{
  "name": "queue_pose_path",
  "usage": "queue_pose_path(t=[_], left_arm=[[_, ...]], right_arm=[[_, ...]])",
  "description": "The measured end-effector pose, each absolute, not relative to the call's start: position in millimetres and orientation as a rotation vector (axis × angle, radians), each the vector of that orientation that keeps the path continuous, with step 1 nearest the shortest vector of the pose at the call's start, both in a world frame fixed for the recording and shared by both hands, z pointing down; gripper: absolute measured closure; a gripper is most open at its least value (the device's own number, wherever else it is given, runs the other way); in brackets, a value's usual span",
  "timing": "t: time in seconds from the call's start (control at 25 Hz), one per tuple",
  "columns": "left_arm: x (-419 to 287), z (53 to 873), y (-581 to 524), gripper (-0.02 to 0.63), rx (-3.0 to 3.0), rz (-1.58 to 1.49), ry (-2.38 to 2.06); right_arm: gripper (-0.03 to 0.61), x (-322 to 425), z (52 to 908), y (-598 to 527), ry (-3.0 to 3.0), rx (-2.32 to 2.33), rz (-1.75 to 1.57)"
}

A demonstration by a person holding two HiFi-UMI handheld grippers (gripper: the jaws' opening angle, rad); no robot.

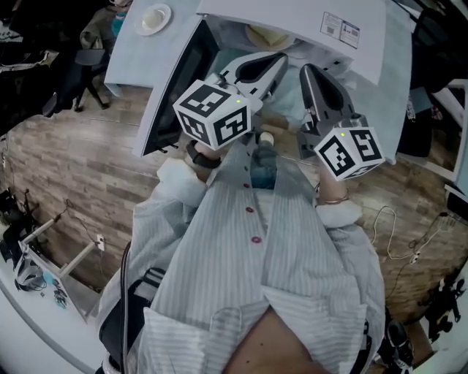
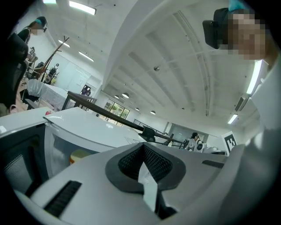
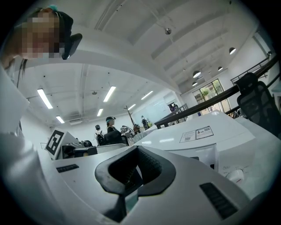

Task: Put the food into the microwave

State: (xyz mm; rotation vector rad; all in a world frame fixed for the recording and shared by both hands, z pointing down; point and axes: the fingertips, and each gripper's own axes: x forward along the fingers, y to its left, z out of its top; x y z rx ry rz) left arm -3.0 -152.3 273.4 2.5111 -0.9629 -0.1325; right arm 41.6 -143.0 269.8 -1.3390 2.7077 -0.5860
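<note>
Our left tool point(image 1: 280, 61) and right tool point(image 1: 308, 71), both pressed together and empty, face the open white microwave point(image 1: 292, 20) holding pale round food point(image 1: 268, 36)

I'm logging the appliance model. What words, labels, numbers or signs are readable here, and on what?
No words are legible.
Sticker on the microwave top: print too small to read.
Left cube and right cube: square marker patterns, no words.
</note>
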Motion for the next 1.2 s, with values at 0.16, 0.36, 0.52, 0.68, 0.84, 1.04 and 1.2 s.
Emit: queue_pose_path(t=[0.16,0.36,0.52,0.68,0.84,1.04,1.2], left_arm=[[-3.5,271.3,-154.1,0.606,2.539,-0.13,-0.937],[8.0,268.3,-151.1,0.606,2.584,-0.113,-0.858],[12.8,275.9,-144.0,0.606,2.579,-0.074,-0.798],[10.5,281.8,-141.0,0.606,2.575,-0.043,-0.796],[10.2,282.6,-139.9,0.606,2.58,-0.022,-0.8],[11.0,281.4,-137.0,0.606,2.593,-0.011,-0.808],[13.5,283.4,-132.0,0.606,2.598,0.004,-0.8]], right_arm=[[0.546,37.2,270.2,-139.2,2.708,-1.336,-0.6],[0.546,38.7,270.6,-136.9,2.714,-1.353,-0.587],[0.546,42.9,272.5,-134.0,2.713,-1.371,-0.588],[0.546,46.2,271.9,-133.4,2.707,-1.378,-0.581],[0.546,48.0,273.0,-133.7,2.707,-1.37,-0.585],[0.546,48.7,273.6,-133.2,2.708,-1.363,-0.588],[0.546,46.8,272.7,-131.6,2.712,-1.351,-0.589]])
